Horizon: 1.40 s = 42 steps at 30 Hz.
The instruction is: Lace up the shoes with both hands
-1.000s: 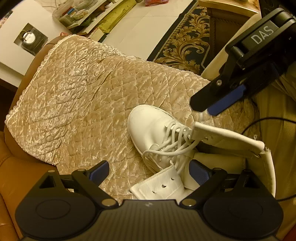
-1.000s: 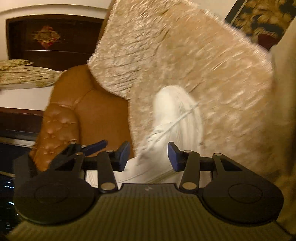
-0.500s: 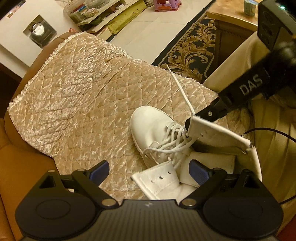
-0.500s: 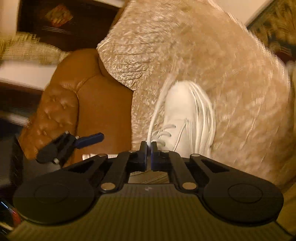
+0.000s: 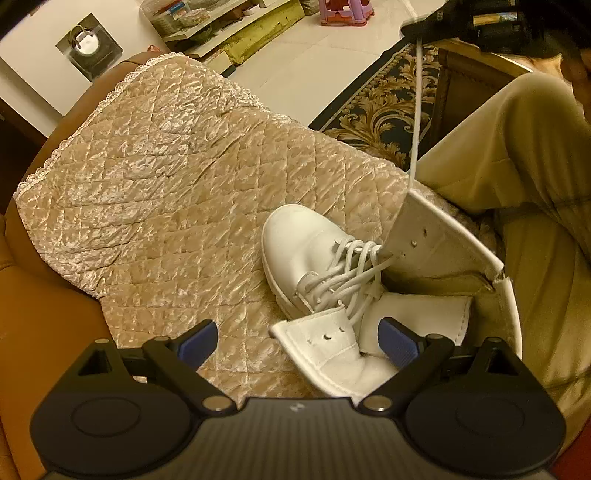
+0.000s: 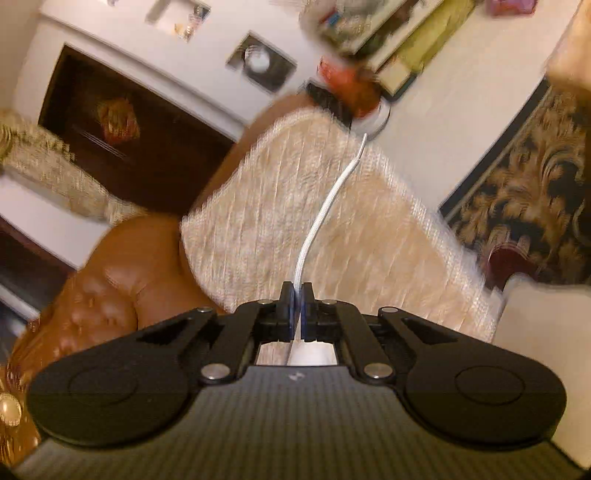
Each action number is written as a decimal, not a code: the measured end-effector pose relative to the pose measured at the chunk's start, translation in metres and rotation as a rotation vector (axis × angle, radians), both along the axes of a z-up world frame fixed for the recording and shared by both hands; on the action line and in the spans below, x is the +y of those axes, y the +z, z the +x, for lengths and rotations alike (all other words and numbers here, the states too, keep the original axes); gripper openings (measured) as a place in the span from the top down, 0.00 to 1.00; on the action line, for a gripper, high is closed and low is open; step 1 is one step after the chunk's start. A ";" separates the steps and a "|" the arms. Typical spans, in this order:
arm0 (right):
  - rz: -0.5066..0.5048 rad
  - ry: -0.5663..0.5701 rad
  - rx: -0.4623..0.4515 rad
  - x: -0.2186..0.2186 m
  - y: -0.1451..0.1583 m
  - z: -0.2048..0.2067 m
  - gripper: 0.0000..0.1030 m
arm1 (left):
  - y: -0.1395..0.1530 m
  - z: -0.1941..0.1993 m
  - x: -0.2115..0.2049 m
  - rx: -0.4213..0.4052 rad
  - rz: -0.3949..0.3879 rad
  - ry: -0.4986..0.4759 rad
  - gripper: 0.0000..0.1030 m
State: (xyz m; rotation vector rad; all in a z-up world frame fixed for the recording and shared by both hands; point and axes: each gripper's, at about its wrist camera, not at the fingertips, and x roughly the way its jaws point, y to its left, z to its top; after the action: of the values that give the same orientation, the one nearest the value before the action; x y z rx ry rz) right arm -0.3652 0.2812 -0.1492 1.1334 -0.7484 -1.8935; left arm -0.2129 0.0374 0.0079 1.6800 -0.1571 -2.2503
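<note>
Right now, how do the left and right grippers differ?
The left gripper stands wide open and holds nothing; the right gripper is clamped shut on the white lace. The left one hangs low over the shoe's near flap; the right one is raised, drawing the lace taut above the shoe. Both have black arms with blue pads.

One white high-top shoe (image 5: 295,251) lies on one quilted cover (image 5: 166,192) over one brown sofa (image 5: 44,332), with one lace (image 5: 415,122) running up toward one o'clock. Two grippers show: the left gripper (image 5: 295,338) at six o'clock, jaws apart, and the right gripper (image 6: 296,308), jaws pinched together on that lace. Farther off are one patterned rug (image 5: 384,110) at one o'clock and one purple stool (image 5: 347,11) at twelve; the shelf's small items are too blurred to count.
</note>
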 end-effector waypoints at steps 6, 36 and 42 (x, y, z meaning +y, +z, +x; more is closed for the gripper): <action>0.002 -0.039 0.050 0.014 0.014 -0.018 0.96 | 0.000 0.004 -0.001 0.007 0.014 0.010 0.08; 0.144 0.093 -0.058 -0.002 -0.017 -0.016 0.95 | -0.061 0.084 -0.157 0.352 0.769 0.603 0.12; 0.126 0.131 -0.115 -0.007 -0.025 -0.024 0.95 | -0.087 0.081 -0.161 0.297 0.926 0.716 0.21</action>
State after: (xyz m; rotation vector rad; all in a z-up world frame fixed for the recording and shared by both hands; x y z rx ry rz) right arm -0.3892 0.2738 -0.1741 1.3460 -0.6077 -1.7979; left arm -0.1323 -0.1233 -0.0789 1.3336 1.4914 -2.0119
